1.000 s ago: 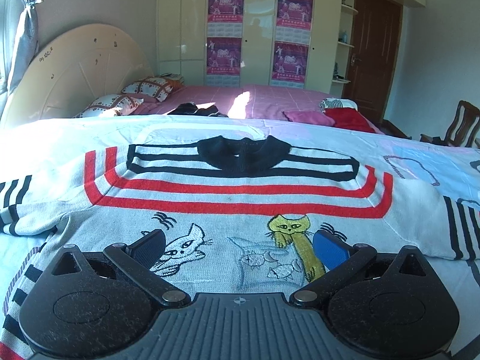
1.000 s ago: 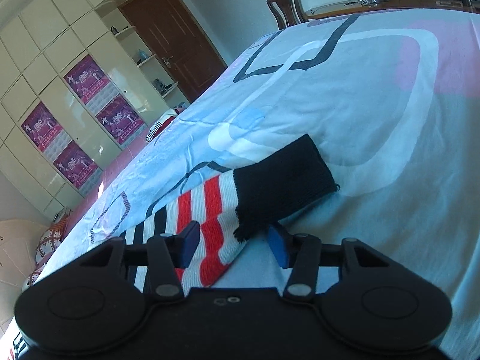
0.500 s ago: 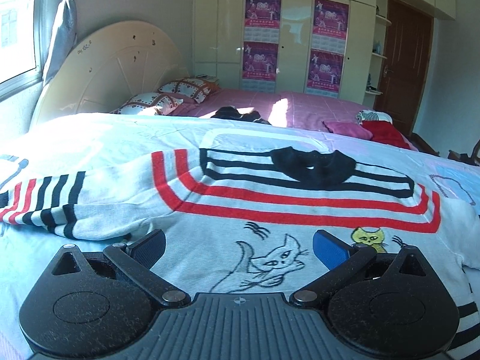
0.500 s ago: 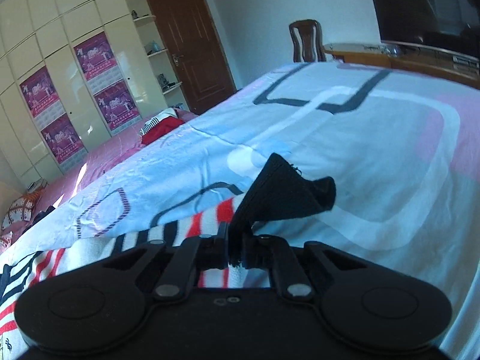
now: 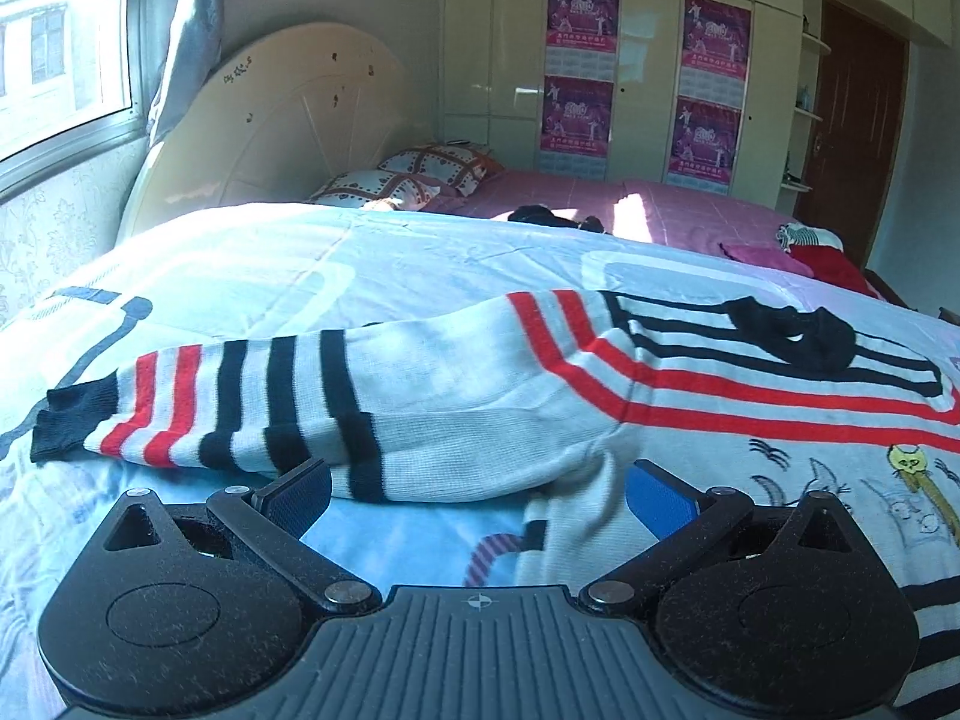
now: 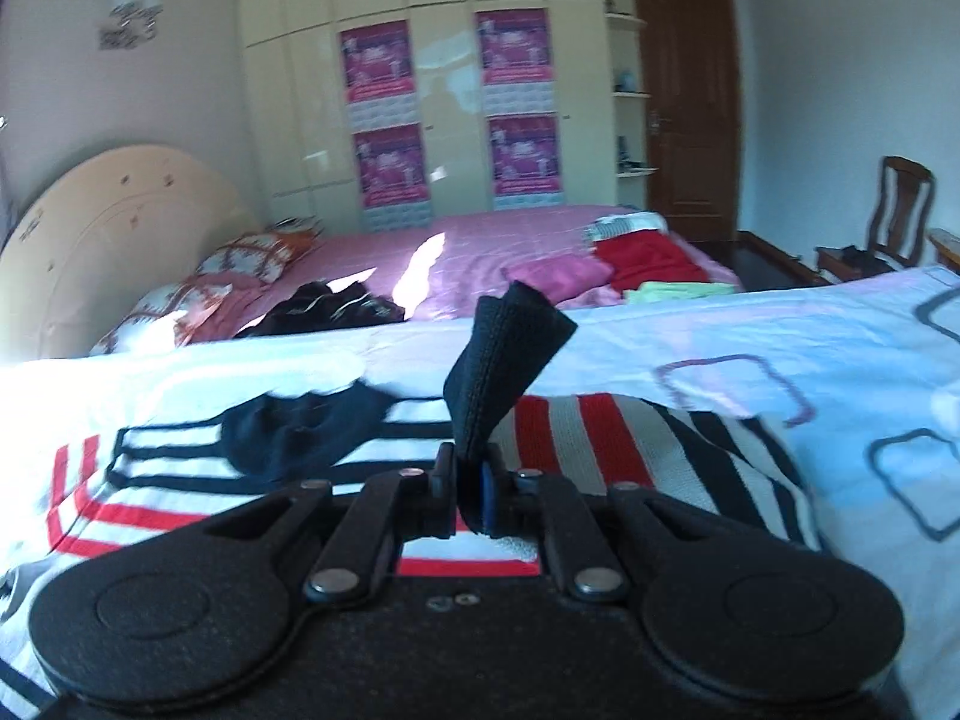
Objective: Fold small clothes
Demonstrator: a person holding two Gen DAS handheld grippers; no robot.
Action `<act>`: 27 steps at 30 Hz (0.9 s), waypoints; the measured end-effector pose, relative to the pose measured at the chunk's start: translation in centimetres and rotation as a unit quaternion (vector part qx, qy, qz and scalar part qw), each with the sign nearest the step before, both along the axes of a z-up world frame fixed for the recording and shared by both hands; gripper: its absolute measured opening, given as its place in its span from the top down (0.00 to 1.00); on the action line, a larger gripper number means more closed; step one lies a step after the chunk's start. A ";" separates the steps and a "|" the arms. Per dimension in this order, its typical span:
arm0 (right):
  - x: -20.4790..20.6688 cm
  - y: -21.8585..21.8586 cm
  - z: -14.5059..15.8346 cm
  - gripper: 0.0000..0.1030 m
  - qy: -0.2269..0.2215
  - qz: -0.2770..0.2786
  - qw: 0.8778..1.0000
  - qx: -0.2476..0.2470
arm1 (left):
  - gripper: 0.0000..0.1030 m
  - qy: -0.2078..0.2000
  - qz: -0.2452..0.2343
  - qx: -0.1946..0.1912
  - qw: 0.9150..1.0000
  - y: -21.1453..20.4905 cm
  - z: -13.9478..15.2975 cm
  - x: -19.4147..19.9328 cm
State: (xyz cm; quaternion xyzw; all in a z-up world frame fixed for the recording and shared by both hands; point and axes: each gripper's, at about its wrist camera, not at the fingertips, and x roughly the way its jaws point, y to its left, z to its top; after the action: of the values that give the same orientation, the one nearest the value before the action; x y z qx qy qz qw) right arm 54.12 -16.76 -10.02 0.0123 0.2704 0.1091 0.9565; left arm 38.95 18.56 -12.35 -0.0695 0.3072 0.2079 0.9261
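Small knit sweater lies flat on the bed, front up — black collar toward the far pink bed, hem toward the cameras. Its long axis across the sleeves runs left-right. Left sleeve stretches out straight to the left, black cuff at the tip. Left gripper released, jaws spread wide, low over the sleeve near the armpit, pads clear of the fabric. Right gripper clenched on the right sleeve's black cuff, which sticks up past the pads; the striped sleeve drapes over the sweater's chest. Right view is motion-blurred. Sweater's right side is cut off in the left view; the hem is hidden behind the gripper bodies.
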 end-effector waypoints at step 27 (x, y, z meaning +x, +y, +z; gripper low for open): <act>-6.7 2.3 -1.1 0.73 0.007 -0.029 0.999 -0.040 | 0.48 -0.004 -0.157 -0.233 0.960 -6.1 -2.9 9.7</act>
State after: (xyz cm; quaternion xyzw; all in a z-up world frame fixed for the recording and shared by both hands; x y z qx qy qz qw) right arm 47.44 -14.44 -11.08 -0.0172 0.2808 0.0706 0.9570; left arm 48.66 12.49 -15.28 -0.2348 0.3507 -0.0176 0.9064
